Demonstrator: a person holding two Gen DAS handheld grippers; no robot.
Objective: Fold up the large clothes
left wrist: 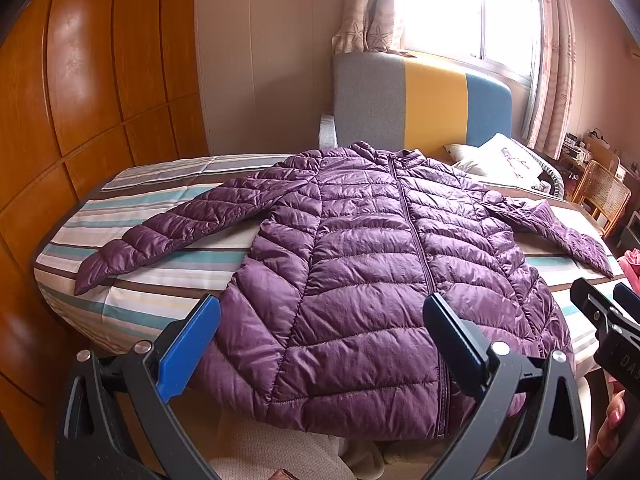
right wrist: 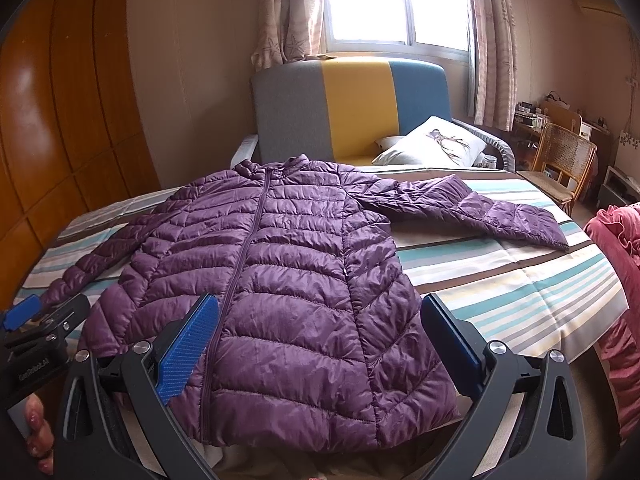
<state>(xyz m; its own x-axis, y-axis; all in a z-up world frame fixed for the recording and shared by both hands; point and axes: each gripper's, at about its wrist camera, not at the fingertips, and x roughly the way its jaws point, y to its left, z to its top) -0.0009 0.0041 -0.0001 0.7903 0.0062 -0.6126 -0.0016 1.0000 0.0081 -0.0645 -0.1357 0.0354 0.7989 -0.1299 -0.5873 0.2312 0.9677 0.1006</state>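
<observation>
purple quilted jacket: flat, zipped, sleeves spread | left hand-held gripper: wide | right hand-held gripper: wide

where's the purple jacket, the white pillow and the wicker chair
purple jacket (left wrist: 360, 264), left wrist view, on the quilted front panel left of the zip
white pillow (right wrist: 436, 146), right wrist view, on its printed top face
wicker chair (right wrist: 566, 152), right wrist view, on the woven backrest
</observation>
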